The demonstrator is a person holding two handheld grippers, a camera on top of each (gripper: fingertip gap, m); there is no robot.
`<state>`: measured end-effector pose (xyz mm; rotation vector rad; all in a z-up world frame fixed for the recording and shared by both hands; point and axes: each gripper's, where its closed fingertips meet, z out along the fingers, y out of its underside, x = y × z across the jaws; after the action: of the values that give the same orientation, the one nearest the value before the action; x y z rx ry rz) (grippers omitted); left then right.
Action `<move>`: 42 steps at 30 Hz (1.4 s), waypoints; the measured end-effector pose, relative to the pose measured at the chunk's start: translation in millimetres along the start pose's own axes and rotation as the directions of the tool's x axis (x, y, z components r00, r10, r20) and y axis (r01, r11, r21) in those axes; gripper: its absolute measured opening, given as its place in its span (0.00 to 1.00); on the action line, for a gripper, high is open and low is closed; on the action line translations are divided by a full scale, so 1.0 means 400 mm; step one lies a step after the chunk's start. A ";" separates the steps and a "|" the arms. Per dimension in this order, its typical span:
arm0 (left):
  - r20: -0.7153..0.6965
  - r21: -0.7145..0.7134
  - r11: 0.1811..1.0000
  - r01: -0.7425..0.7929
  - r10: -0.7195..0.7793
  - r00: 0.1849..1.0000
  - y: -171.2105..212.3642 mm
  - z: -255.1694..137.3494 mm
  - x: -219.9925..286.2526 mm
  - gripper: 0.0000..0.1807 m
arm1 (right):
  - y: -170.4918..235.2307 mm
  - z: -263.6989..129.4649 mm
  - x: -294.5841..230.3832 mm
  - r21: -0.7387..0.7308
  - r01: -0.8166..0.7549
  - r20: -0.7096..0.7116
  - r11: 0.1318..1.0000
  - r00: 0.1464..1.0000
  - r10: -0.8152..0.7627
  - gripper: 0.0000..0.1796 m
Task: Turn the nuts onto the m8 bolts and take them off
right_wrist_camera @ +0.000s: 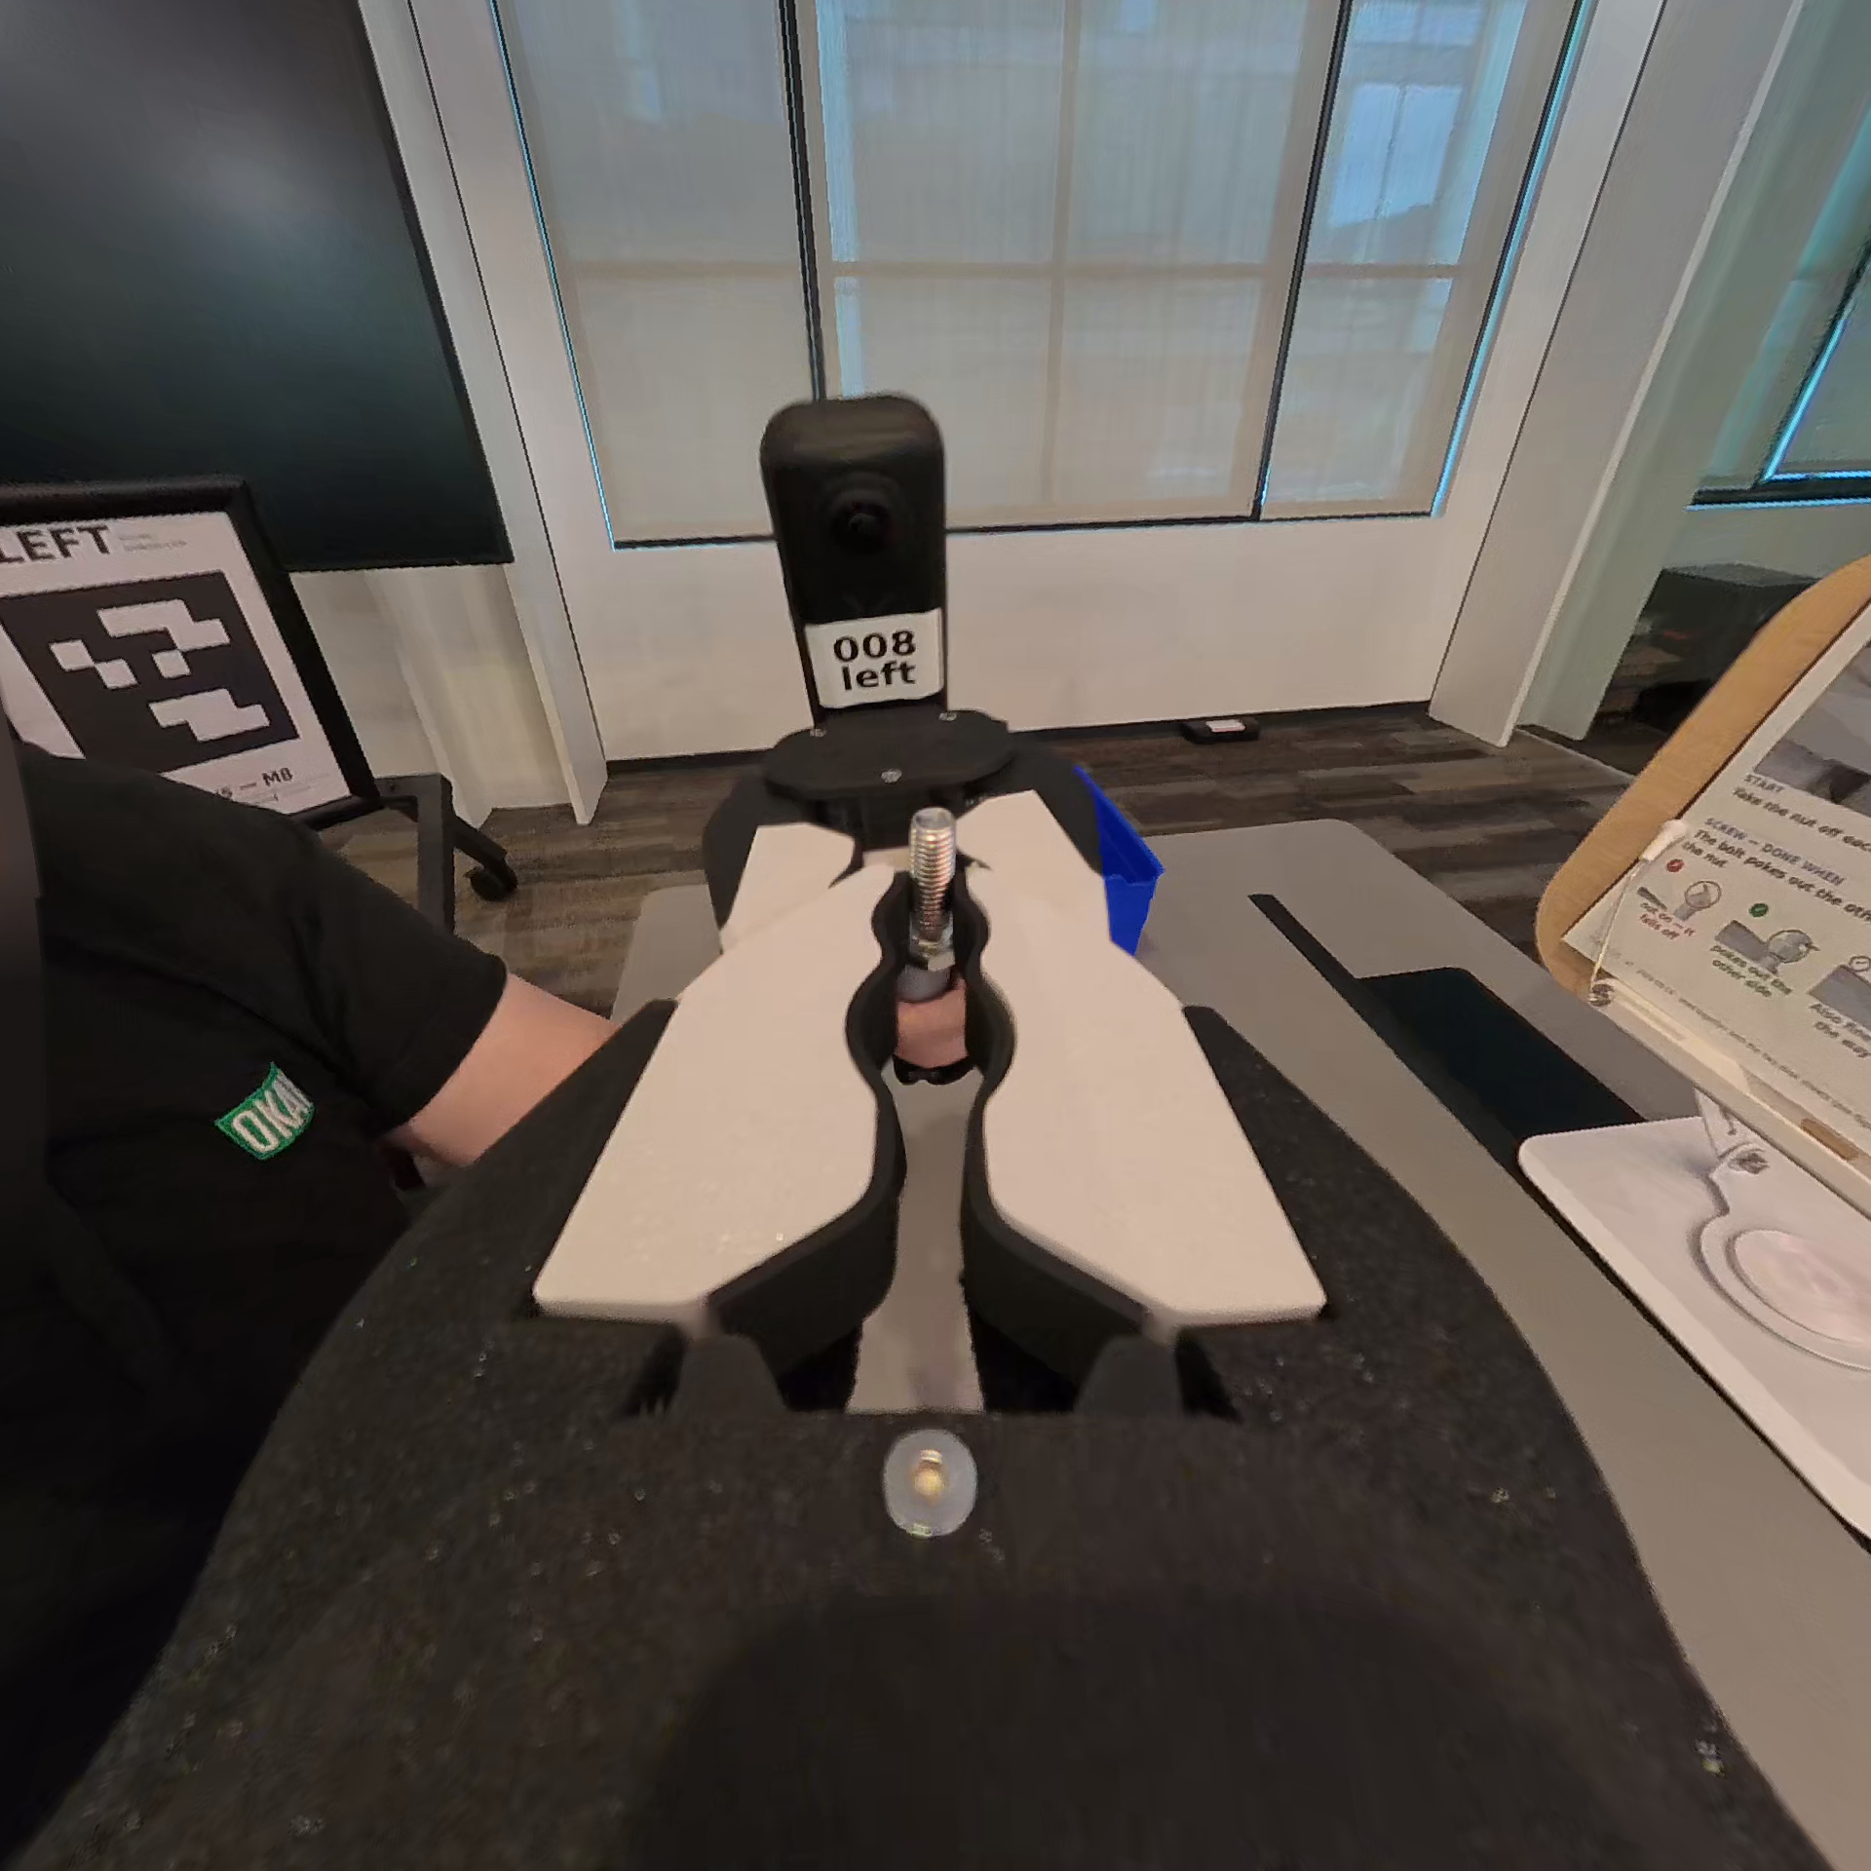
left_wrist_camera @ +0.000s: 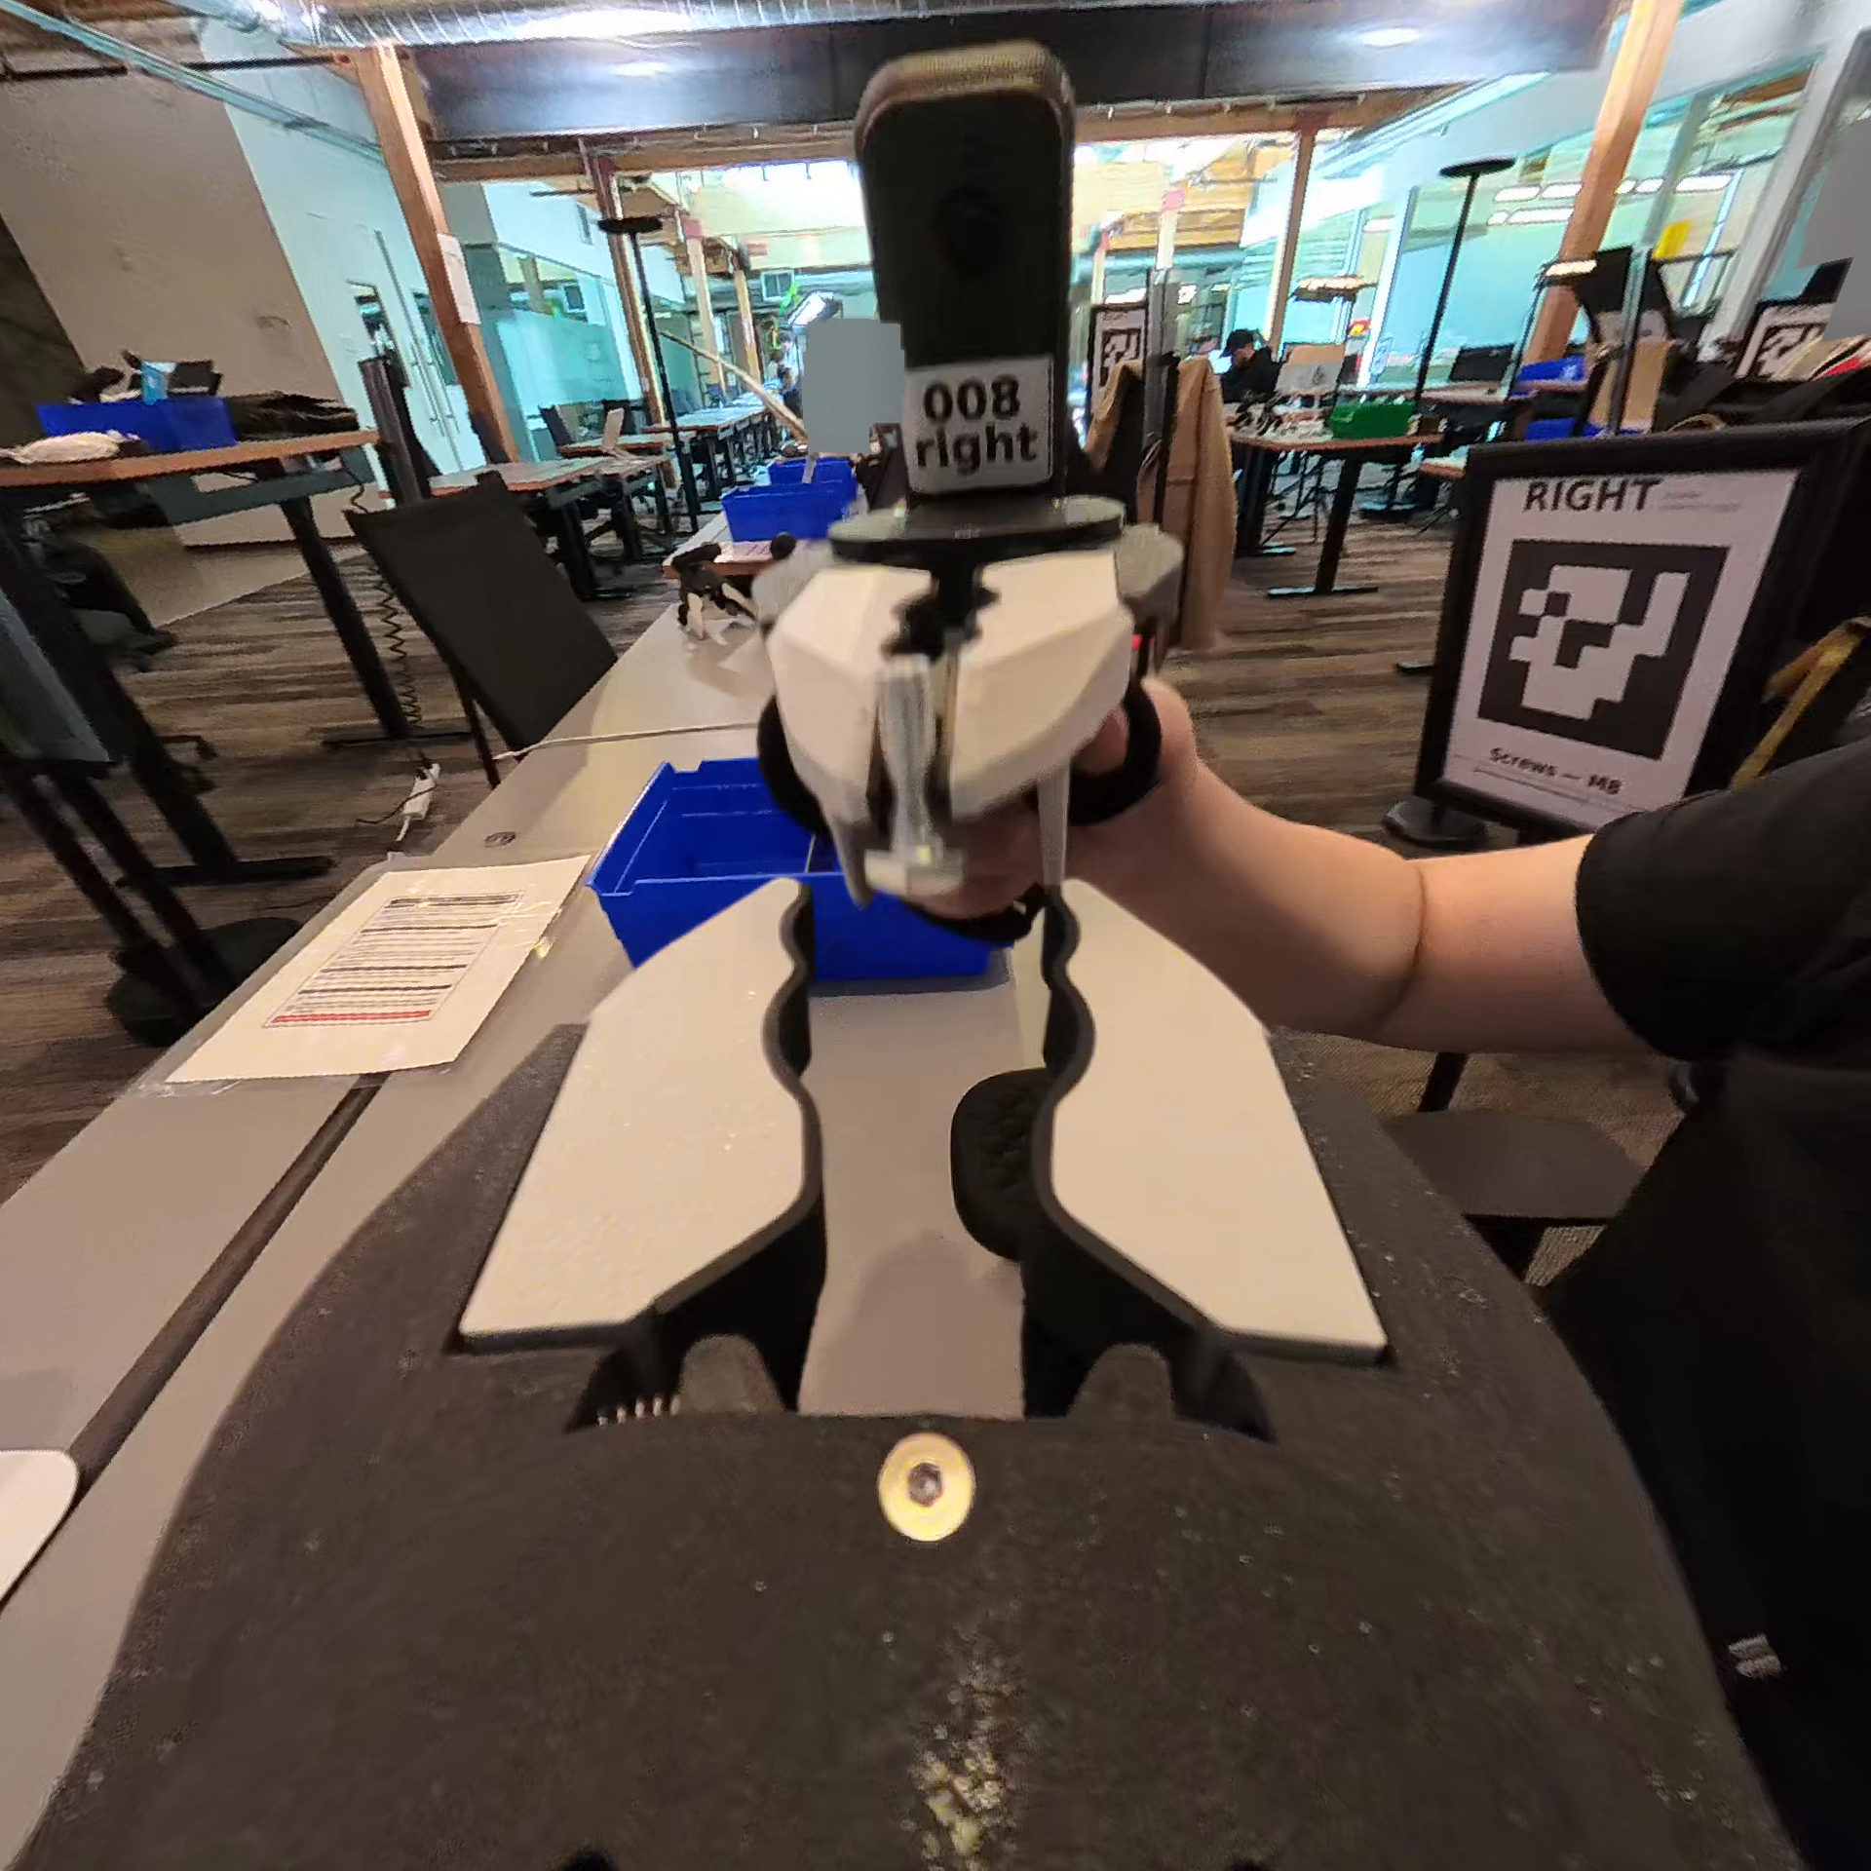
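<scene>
My right gripper [right_wrist_camera: 927, 896] is shut on a silver M8 bolt [right_wrist_camera: 931, 871], held in the air with its threaded end pointing away from me. What looks like a hex nut [right_wrist_camera: 929, 948] sits low on the thread between the pads. In the left wrist view the right gripper [left_wrist_camera: 916, 861] faces me, held in a hand, with the bolt [left_wrist_camera: 908, 754] clamped lengthwise between its white fingers. My left gripper [left_wrist_camera: 926, 906] is open and empty, its tips just below and short of the right gripper. It also shows in the right wrist view [right_wrist_camera: 891, 861], right behind the bolt.
A blue bin [left_wrist_camera: 709, 861] stands on the grey table [left_wrist_camera: 152, 1245] under both grippers and also shows in the right wrist view [right_wrist_camera: 1124, 881]. A printed sheet [left_wrist_camera: 395, 962] lies to the left. Marker signs stand off the table [left_wrist_camera: 1610, 648] [right_wrist_camera: 152, 658]. An instruction board [right_wrist_camera: 1741, 891] stands on the right. Spacing between my two grippers at the tips: around 4 cm.
</scene>
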<state>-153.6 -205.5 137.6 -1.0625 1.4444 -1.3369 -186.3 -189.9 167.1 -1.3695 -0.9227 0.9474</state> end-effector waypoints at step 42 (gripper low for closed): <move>0.130 -0.218 0.975 -0.043 0.072 0.989 0.072 -0.045 -0.062 0.14 | 0.609 -1.144 0.636 -0.329 -0.885 -0.944 0.330 0.304 -0.126 0.09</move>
<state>-165.3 -175.4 110.8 -1.2177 1.5288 -1.0620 330.5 -121.0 -81.7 -2.8159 0.0496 -0.1805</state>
